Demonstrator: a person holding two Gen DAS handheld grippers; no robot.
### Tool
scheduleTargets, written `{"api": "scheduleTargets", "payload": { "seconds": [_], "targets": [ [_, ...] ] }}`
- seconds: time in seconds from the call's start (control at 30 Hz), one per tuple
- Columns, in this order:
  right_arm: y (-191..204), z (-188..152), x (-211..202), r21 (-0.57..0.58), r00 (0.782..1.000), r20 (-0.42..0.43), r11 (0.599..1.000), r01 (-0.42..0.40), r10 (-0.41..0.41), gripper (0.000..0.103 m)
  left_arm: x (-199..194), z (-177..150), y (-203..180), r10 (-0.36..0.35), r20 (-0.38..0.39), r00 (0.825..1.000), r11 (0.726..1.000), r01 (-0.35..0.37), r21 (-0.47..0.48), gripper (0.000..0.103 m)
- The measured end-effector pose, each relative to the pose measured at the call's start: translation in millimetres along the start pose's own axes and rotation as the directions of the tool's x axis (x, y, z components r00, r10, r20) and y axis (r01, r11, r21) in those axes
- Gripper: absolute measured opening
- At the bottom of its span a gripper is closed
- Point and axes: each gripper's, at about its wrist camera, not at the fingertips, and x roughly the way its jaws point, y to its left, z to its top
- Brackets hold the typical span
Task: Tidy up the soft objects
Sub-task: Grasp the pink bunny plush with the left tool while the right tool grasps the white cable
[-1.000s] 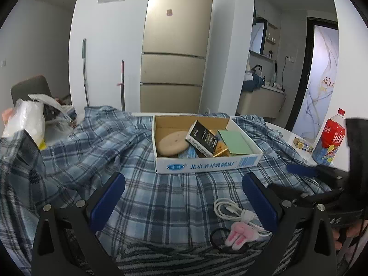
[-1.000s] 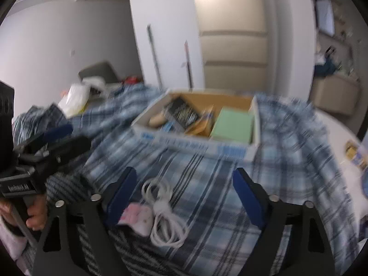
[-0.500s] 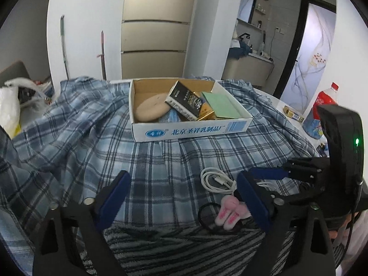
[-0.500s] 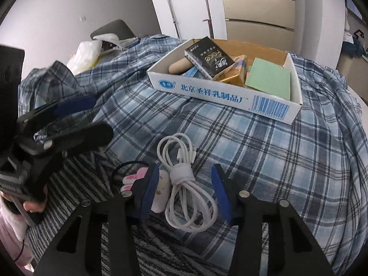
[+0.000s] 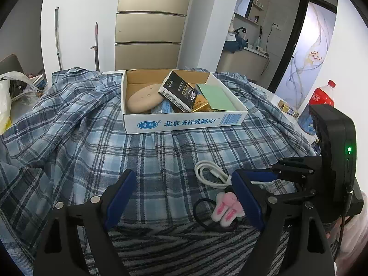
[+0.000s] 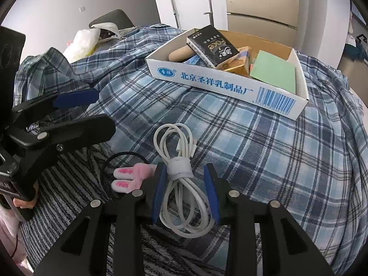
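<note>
Since half a second ago the right claw [image 6: 186, 192] has come lower and narrowed; its blue-padded fingers [image 6: 158, 191] now straddle the coiled white charging cable [image 6: 181, 181] at its white strap, with a small gap visible on each side, so it is partly open and not yet clamped. The left claw [image 5: 184, 197] has eased closer to the cloth and remains wide open, holding nothing.

The cable lies on the blue plaid cloth [image 6: 264, 151] covering the surface, in front of the white cardboard box with blue printing [image 6: 220, 85]. Just left of the cable sits the pink plush bunny-ear hair tie [image 6: 131, 179], its black elastic loop resting on a grey striped fabric [image 6: 69, 184]. In the left wrist view the hair tie [image 5: 226, 208] lies just beside the left claw's right finger, and the right gripper reaches in from the right, low over the cable [image 5: 209, 173].

The box [image 5: 184, 122] holds a tan round pad [image 5: 143, 99], a black carton [image 5: 180, 90] and a green pad [image 5: 215, 97]. A red soda bottle [image 5: 322, 96] stands far right.
</note>
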Motion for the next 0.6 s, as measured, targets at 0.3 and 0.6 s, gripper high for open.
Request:
{"api": "scheduleTargets", "payload": {
  "seconds": [0.3, 0.6],
  "targets": [
    [-12, 3, -40, 0.058, 0.987, 0.152, 0.998, 0.039, -0.048, 0.020, 4, -4, -22, -0.038, -0.027, 0.999, 0.992, 0.041, 0.121, 0.084],
    [-23, 4, -48, 0.102, 0.984, 0.170, 0.994, 0.029, -0.046, 0.020, 36, -18, -61, -0.028, -0.201, 0.979, 0.945, 0.092, 0.315, 0.060]
  ]
}}
